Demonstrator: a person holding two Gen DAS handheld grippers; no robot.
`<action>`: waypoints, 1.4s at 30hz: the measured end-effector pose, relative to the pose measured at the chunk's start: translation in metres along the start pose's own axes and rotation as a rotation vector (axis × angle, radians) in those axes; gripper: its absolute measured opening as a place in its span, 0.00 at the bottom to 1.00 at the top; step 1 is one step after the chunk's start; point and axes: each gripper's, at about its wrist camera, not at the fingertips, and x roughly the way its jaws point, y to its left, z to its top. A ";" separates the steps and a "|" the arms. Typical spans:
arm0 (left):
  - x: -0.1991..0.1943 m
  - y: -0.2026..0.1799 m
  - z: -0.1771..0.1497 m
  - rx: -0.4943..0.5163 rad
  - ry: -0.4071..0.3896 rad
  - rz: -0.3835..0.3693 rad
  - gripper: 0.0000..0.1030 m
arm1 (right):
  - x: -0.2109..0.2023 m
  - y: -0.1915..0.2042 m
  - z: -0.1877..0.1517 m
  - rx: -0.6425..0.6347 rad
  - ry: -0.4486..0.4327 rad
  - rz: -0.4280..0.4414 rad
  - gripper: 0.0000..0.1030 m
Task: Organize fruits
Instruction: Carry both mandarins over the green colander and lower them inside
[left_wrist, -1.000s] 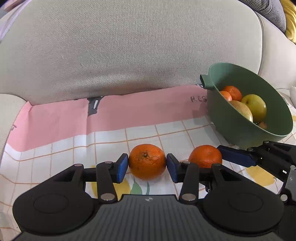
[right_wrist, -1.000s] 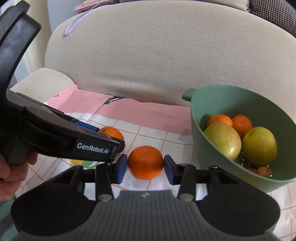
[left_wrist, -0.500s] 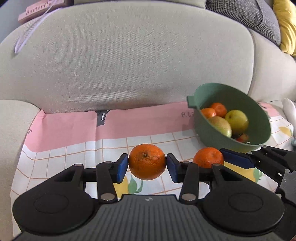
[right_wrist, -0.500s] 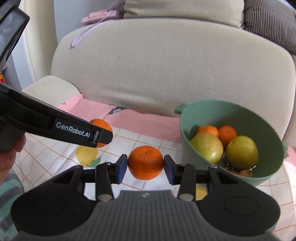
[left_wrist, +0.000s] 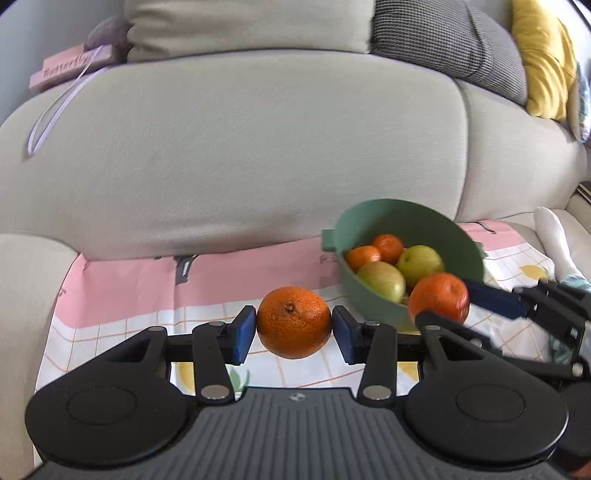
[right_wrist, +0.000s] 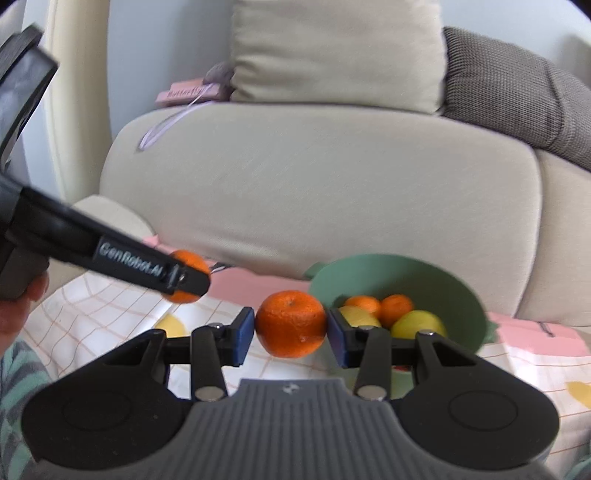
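Oranges fill both grippers. In the left wrist view, the left gripper (left_wrist: 294, 329) is clamped on an orange (left_wrist: 293, 322), its blue pads pressing either side, and the fruit hangs clear above the checked cloth (left_wrist: 122, 325) spread over the sofa (left_wrist: 236, 147) seat. To the right stands a green bowl (left_wrist: 376, 299) holding two small oranges and two yellow-green fruits; it tilts toward the camera in this view. In front of the bowl's near rim the right gripper (left_wrist: 441, 299) reaches in from the right edge, closed on a second orange (left_wrist: 437, 297), which is slightly blurred. A pink book (left_wrist: 70, 68) with a ribbon lies on top of the sofa back, and a yellow cushion (left_wrist: 543, 59) sits at the upper right. In the right wrist view, the right gripper (right_wrist: 290, 332) pinches its orange (right_wrist: 290, 323) between the blue pads, just left of and in front of the green bowl (right_wrist: 461, 295), above the cloth (right_wrist: 110, 306). The left gripper (right_wrist: 184, 277) comes in from the left as a black bar marked GenRobot.AI, with its orange (right_wrist: 186, 260) showing partly behind the tip. A beige pillow (right_wrist: 336, 48) rests on the sofa back.
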 end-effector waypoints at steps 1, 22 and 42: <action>-0.002 -0.004 0.001 0.010 -0.004 -0.003 0.50 | -0.004 -0.004 0.001 0.008 -0.008 -0.009 0.39; 0.019 -0.078 0.029 0.168 -0.026 -0.080 0.49 | -0.017 -0.069 0.025 -0.105 0.022 -0.082 0.39; 0.099 -0.100 0.045 0.230 0.064 -0.086 0.49 | 0.071 -0.107 0.028 -0.332 0.270 -0.108 0.39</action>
